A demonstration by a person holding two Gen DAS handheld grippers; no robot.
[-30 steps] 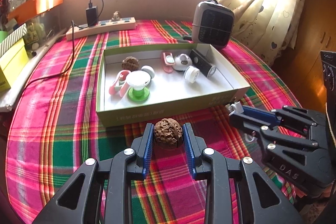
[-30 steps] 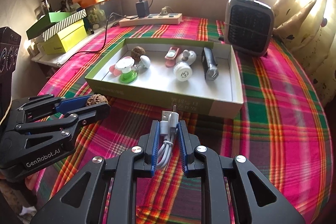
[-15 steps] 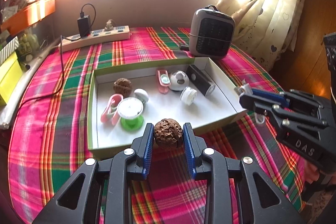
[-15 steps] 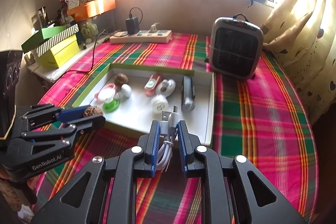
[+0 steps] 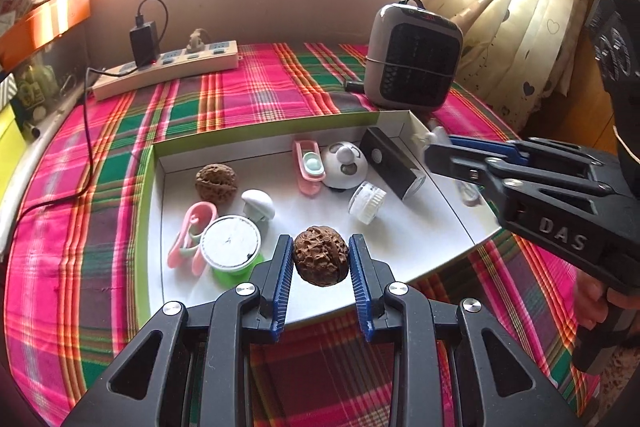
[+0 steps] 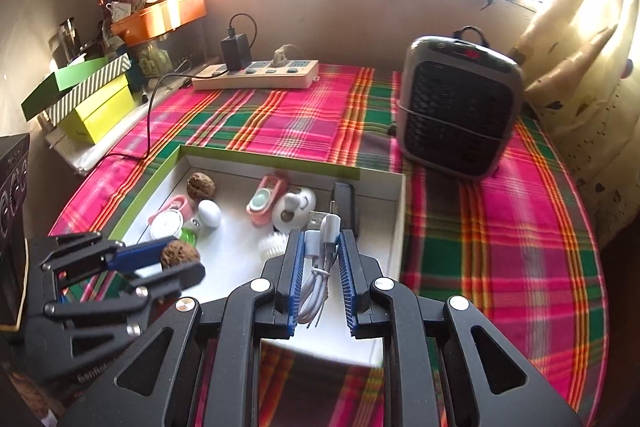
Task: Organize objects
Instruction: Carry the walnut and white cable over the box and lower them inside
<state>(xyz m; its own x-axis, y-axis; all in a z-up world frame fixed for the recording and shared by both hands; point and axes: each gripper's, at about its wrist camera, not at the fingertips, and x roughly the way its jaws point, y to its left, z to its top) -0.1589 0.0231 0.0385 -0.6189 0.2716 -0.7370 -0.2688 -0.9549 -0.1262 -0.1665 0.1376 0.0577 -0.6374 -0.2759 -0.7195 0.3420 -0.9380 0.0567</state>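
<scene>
My left gripper (image 5: pixel 320 259) is shut on a brown walnut (image 5: pixel 319 260) and hangs over the front part of the shallow white box with green walls (image 5: pixel 152 195). In the right wrist view that gripper (image 6: pixel 176 263) shows at the lower left with the walnut (image 6: pixel 179 255). My right gripper (image 6: pixel 319 259) is shut on a coiled white USB cable (image 6: pixel 322 247) above the box's front right part; in the left wrist view the right gripper (image 5: pixel 434 147) reaches over the box's right wall. Inside lie a second walnut (image 5: pixel 215 183), a green-based white cup (image 5: pixel 231 247) and a black rectangular device (image 5: pixel 394 163).
A grey space heater (image 5: pixel 416 63) stands behind the box's right corner. A power strip with a black charger (image 5: pixel 168 67) lies at the back; its cable runs down the left. Green and yellow boxes (image 6: pixel 88 99) stack at the far left. Curtains (image 5: pixel 520 7) hang right.
Both grippers have moved forward from in front of the box to over its inside, each still holding its object. The box now looks closer in both views.
</scene>
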